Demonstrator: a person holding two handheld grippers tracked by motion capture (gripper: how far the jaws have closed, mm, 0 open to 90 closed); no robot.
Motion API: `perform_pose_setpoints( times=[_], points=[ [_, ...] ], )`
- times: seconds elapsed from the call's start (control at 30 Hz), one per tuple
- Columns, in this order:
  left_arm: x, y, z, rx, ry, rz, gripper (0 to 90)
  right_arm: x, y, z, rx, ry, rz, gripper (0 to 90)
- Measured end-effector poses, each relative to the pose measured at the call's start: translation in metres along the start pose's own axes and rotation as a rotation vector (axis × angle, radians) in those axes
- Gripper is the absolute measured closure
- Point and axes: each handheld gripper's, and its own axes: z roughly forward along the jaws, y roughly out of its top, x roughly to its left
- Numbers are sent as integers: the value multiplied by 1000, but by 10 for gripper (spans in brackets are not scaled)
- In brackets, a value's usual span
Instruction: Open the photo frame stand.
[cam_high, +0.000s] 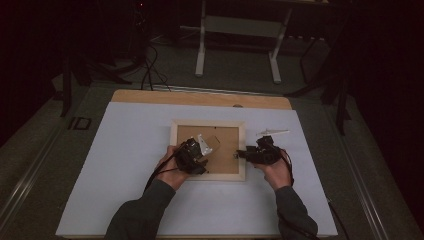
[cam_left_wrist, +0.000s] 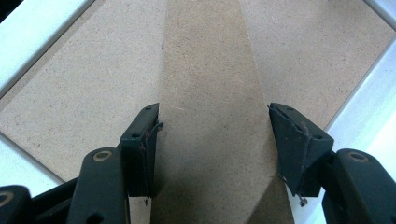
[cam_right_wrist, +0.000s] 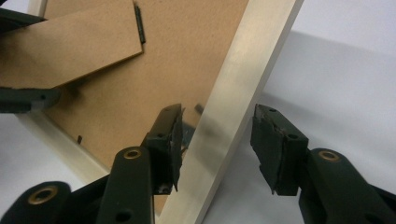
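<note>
One picture frame (cam_high: 208, 150) lies back-up on the white sheet (cam_high: 125, 150) that covers most of the worktop (cam_high: 200, 98), roughly at the middle of the sheet and a little toward its far edge. Its pale wooden border surrounds a brown backing board (cam_left_wrist: 84, 93). One brown stand flap (cam_left_wrist: 210, 93) rises from that board.

The left tongs (cam_high: 200, 150) sit over the frame's near-left part. In the left gripper view their two jaws stand wide, one on each side of the flap; the left jaw touches the flap's edge, while whether the right one presses on it I cannot tell.

The right tongs (cam_high: 241, 154) reach the frame's right border from the right. In the right gripper view their two jaws straddle that pale border (cam_right_wrist: 233, 112), apart from it on the outer side, so they are not clamped.

One small white piece (cam_high: 272, 132) lies on the sheet just beyond the right tongs, near the frame's far-right corner.
</note>
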Motion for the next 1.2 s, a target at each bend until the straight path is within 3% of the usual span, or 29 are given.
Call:
perform_pose_setpoints(
  times=[0.47,0.63,0.87,1.2],
  points=[
    [-2,-2,-1,-17,14,10,397,-18,25,15,77,53,18,512],
    [-3,-2,-1,-25,20,18,397,-24,27,18,91,80,37,505],
    [-4,-3,-2,-37,23,30,396,-32,30,20,113,159,65,540],
    [-3,-5,-1,-51,20,35,395,-35,29,18,113,177,97,572]
  ],
)
